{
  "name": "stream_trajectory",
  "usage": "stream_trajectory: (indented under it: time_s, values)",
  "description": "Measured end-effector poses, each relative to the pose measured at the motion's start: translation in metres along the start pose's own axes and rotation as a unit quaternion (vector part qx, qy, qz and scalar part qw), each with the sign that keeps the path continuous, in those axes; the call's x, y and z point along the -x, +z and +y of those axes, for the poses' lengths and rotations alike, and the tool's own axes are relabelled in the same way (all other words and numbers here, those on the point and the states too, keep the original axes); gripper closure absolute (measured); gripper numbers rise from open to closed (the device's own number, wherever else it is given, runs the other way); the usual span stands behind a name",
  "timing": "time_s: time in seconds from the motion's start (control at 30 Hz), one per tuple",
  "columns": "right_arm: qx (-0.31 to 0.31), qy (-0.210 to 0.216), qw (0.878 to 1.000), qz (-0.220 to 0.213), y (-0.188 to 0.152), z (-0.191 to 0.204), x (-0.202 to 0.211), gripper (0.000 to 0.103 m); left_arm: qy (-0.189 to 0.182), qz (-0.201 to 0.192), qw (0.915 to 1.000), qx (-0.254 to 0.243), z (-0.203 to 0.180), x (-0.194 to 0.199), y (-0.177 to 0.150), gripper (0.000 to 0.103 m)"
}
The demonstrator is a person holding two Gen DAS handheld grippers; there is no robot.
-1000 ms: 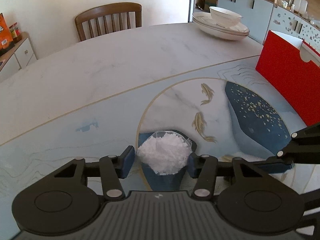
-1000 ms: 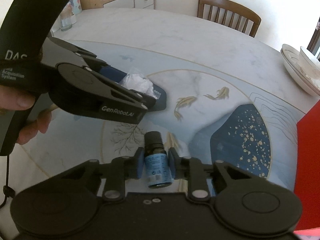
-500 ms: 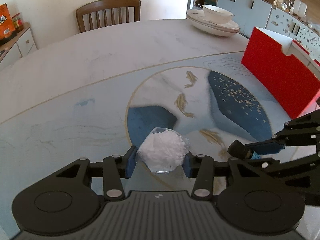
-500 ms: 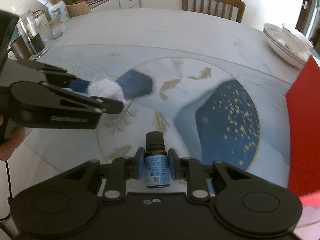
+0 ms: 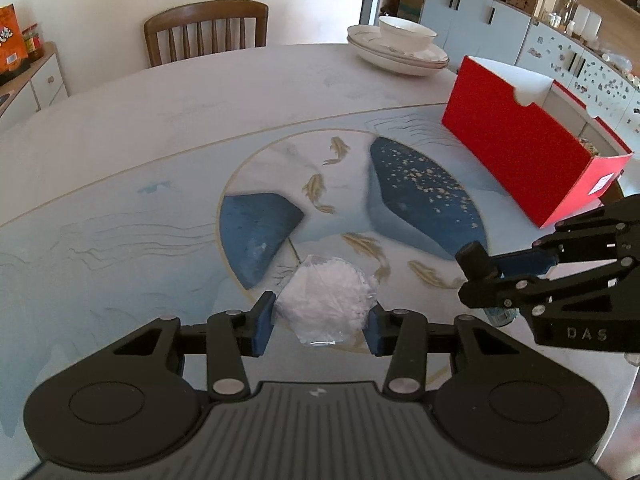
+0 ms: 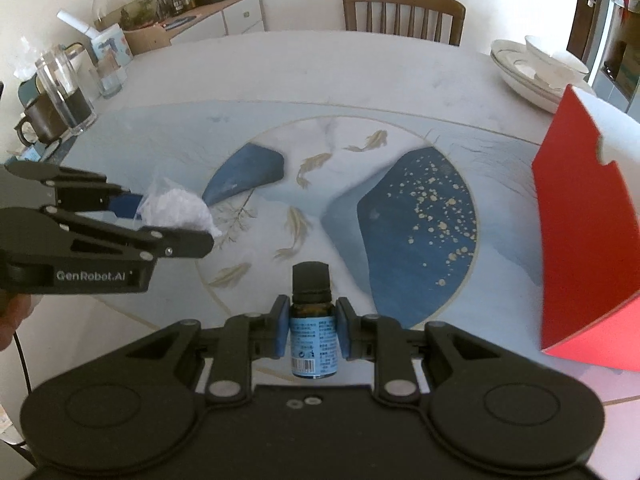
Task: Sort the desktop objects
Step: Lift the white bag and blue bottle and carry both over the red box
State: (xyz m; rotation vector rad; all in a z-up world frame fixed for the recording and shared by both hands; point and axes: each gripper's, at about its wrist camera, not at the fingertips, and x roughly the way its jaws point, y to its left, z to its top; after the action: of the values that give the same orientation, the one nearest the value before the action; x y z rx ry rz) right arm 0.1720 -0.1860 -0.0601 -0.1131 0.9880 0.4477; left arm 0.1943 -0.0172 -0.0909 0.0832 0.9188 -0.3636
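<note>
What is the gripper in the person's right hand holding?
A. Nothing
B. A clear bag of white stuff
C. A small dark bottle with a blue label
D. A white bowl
C: the right gripper has its blue pads pressed on either side of the small bottle, black cap pointing away.

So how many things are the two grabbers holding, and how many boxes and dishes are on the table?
Held bags of white stuff: 1, the clear bag in the left gripper.
Held bottles: 1, the small bottle in the right gripper.
Red boxes: 1, the red box.
Stacks of white dishes: 1, the dish stack.
Total: 4.
</note>
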Motion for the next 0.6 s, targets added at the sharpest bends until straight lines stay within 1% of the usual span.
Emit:
stream_trajectory:
  time_s: [0.1, 0.37, 0.6]
  values:
    - [-0.005, 0.003, 1.000, -0.005, 0.000, -0.004, 0.010, 0.080, -0.004, -0.001, 0.9999, 0.010, -0.004, 0.005, 0.000, 0.060]
    - [-0.012, 0.004, 1.000, -0.026, -0.001, -0.018, 0.043, 0.080, -0.014, -0.018, 0.9995, 0.021, -0.024, 0.024, 0.004, 0.060]
    - [-0.023, 0.003, 0.999, -0.048, -0.002, -0.041, 0.073, 0.080, -0.017, -0.028, 0.9991, 0.028, -0.044, 0.032, 0.013, 0.060]
